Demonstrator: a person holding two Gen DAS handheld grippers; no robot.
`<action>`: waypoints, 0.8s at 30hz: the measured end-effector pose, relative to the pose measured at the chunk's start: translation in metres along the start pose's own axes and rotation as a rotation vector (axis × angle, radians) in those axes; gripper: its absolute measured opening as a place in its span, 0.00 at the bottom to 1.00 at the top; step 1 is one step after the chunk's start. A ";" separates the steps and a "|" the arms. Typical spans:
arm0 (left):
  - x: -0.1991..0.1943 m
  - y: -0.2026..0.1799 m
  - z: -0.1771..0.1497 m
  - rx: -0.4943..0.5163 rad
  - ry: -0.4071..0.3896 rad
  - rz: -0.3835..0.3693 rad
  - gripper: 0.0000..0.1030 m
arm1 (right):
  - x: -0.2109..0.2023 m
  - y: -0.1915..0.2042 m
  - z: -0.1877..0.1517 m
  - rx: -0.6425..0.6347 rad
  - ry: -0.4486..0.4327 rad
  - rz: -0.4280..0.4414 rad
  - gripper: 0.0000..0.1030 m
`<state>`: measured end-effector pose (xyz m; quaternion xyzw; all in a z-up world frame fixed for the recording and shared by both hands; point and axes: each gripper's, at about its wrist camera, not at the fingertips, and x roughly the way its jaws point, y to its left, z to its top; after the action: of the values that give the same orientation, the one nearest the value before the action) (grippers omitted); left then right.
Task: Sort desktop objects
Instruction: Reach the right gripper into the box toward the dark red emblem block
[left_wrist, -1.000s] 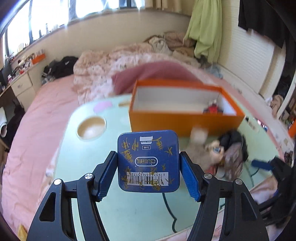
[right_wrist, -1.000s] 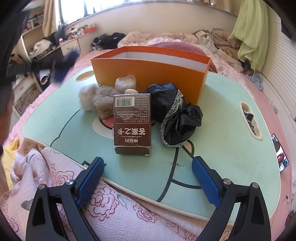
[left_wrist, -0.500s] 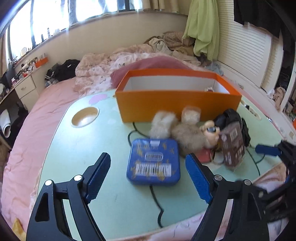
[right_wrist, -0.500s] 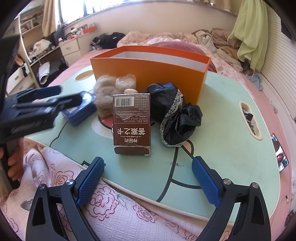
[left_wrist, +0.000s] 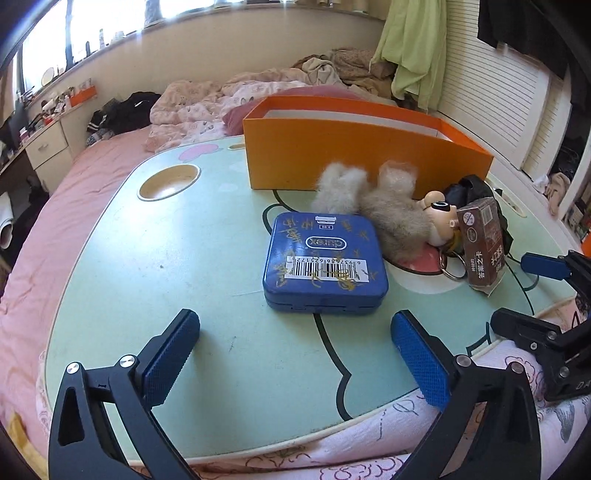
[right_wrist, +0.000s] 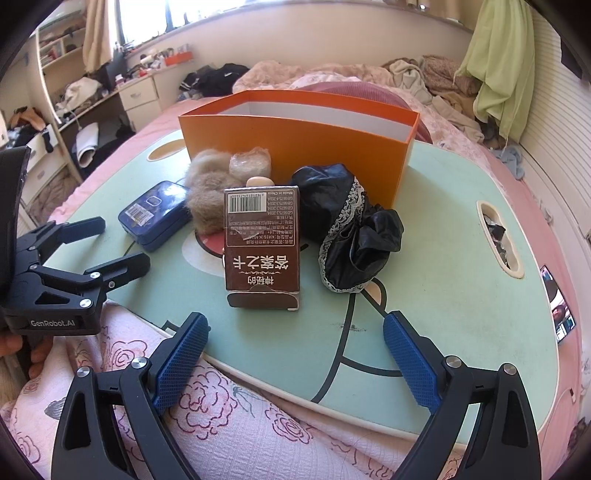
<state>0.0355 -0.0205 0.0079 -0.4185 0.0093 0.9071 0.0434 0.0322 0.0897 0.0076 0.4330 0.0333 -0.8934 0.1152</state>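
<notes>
Left wrist: opening left tongs behind blue tin.

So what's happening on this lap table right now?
A person with two handheld grippers is sorting clutter. The left gripper is opening, nothing between its fingers; the blue tin lies flat just ahead. The right gripper hangs open near the brown card box. The orange box waits behind.

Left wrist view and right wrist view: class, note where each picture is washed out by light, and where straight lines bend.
Left wrist view: the window strip is blown white; the wall ledge bows. Right wrist view: the window glares; the pale green lap table's edge curves. Corners of both go black.
</notes>
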 end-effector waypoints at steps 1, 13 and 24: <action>0.000 0.000 0.000 0.000 0.000 0.000 1.00 | 0.000 0.000 0.000 0.000 0.000 -0.001 0.93; 0.000 -0.001 0.000 -0.003 -0.001 0.002 1.00 | -0.008 -0.020 -0.001 0.051 -0.031 0.037 0.93; 0.000 -0.002 0.000 -0.003 -0.001 0.002 1.00 | -0.056 -0.052 0.098 0.136 -0.096 0.095 0.41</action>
<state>0.0356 -0.0187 0.0077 -0.4181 0.0084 0.9074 0.0417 -0.0212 0.1345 0.1101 0.3975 -0.0535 -0.9069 0.1291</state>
